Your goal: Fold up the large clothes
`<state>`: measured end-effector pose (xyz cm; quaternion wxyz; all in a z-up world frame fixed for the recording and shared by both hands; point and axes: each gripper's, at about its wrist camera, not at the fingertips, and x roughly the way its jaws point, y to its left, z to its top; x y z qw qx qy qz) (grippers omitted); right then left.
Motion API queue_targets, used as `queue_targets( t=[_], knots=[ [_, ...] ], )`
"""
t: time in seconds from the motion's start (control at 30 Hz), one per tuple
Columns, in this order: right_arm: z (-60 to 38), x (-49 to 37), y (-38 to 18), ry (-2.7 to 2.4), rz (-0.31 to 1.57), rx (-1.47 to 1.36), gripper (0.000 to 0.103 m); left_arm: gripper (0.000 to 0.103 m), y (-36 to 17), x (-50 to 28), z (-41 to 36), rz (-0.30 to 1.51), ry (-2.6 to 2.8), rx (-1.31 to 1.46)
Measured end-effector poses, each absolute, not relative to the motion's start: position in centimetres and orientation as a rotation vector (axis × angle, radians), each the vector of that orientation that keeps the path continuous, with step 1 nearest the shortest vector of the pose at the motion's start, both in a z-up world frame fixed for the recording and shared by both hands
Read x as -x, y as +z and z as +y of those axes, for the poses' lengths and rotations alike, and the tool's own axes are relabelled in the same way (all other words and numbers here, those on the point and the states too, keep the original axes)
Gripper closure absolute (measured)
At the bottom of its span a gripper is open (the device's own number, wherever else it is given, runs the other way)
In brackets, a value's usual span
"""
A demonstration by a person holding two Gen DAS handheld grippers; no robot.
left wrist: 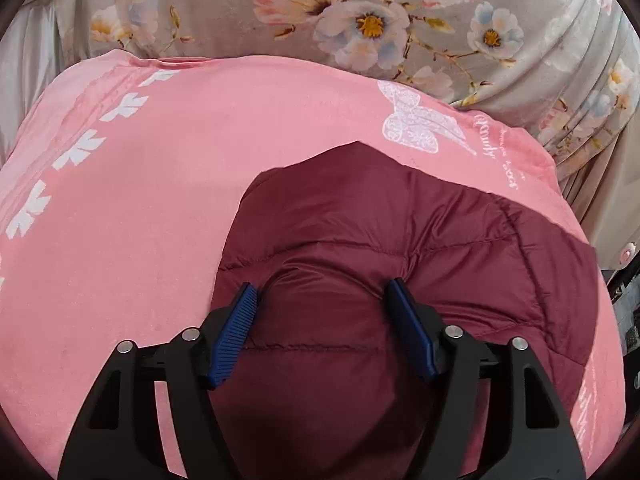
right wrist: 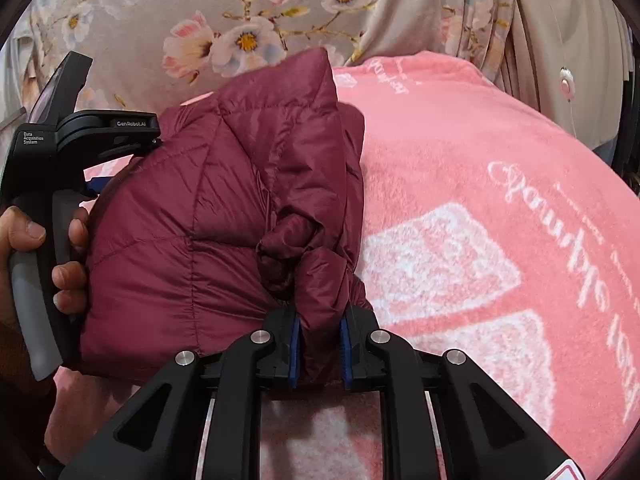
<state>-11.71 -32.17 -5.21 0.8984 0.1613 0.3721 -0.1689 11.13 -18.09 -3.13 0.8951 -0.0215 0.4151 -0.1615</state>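
A maroon quilted puffer jacket [left wrist: 360,240] lies bunched on a pink blanket [left wrist: 140,200]. My left gripper [left wrist: 322,300] is open, its blue pads either side of a puffed bulge of the jacket. In the right wrist view the jacket [right wrist: 180,240] stands folded in a heap. My right gripper [right wrist: 318,320] is shut on a bunched fold of the jacket at its right edge. The left gripper's black body [right wrist: 60,152] and the hand holding it show at the jacket's left side.
The pink blanket [right wrist: 480,220] with white prints covers the bed. A grey floral sheet [left wrist: 360,20] hangs behind it and also shows in the right wrist view [right wrist: 200,20]. The bed's edge drops off at the right in the left wrist view, with dark clutter [left wrist: 628,320] beyond.
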Motion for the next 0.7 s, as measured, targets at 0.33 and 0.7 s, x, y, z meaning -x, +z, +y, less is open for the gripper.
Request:
queue_targets(
  t=[0.33,0.7],
  knots=[
    [-32.1,11.3,-6.0,-0.348,0.795,-0.319,0.089,0.029,-5.1,-11.3,-19.1,0.826,-0.298,-0.001],
    [-33.3,14.2,-4.1,-0.380,0.744,-0.347,0.066,0.028,-5.0,-11.3,-19.4,0.839,-0.292,-0.027]
  ],
)
